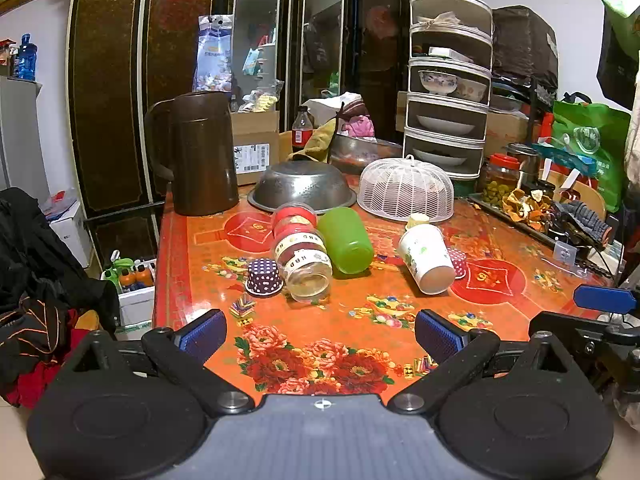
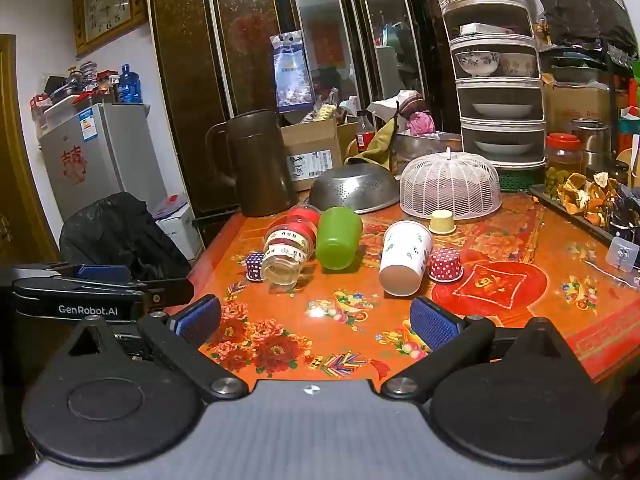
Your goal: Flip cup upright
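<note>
Cup (image 1: 427,258) (image 2: 405,257) — white paper, printed with small green figures — lying on its side on the red flowered table (image 1: 320,340) (image 2: 500,304), base end toward the cameras, mouth toward 12 o'clock. Near mid-table, at about 1 o'clock from the left gripper (image 1: 320,334) and 12 o'clock from the right gripper (image 2: 316,322).

Red dotted cupcake mold (image 1: 458,262) (image 2: 445,265) touching the cup at its 3 o'clock. Small yellow cap (image 1: 418,221) (image 2: 442,222) just behind at 12 o'clock. Green tumbler (image 1: 347,240) (image 2: 338,237) also on its side at the cup's 9 o'clock, apart from it. Glass jar (image 1: 302,256) (image 2: 289,250) with red lid tipped over, pressed against the tumbler's 9 o'clock side. Purple dotted mold (image 1: 263,276) (image 2: 255,266) beside the jar.

Farther back at 12 o'clock: upturned steel colander (image 1: 302,186) (image 2: 354,188), white mesh food cover (image 1: 406,188) (image 2: 450,184), brown pitcher (image 1: 200,152) (image 2: 256,162) at 10 o'clock.

Left gripper: jaws spread wide, holding nothing, low over the near table edge. Right gripper: same — jaws released, nothing between the blue pads (image 2: 198,316), well short of the cup.
</note>
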`<state>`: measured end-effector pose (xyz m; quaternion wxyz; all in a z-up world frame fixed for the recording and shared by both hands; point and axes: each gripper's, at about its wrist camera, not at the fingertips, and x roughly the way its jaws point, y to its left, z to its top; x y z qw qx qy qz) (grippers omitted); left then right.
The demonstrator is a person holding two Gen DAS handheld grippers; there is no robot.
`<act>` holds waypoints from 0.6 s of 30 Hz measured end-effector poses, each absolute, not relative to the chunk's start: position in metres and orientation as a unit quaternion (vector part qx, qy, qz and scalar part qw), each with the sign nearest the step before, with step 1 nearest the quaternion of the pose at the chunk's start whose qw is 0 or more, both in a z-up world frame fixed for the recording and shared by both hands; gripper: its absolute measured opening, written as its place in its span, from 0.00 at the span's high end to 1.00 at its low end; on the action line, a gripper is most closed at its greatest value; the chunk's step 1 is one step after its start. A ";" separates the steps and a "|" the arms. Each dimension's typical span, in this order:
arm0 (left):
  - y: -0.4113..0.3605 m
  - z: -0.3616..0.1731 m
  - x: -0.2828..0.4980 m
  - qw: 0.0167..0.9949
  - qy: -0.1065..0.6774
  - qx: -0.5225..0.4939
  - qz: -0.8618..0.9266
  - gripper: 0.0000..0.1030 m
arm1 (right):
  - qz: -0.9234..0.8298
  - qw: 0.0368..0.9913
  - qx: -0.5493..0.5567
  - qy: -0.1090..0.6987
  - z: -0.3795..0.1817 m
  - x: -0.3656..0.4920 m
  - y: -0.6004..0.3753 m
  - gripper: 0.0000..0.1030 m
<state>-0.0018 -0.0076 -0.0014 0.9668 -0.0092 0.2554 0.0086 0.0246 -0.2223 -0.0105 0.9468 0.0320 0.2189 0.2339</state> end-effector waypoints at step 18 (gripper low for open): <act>-0.008 -0.002 0.000 0.965 0.261 -0.005 0.007 0.02 | 0.234 0.947 0.034 0.220 -0.009 0.025 -0.225 0.01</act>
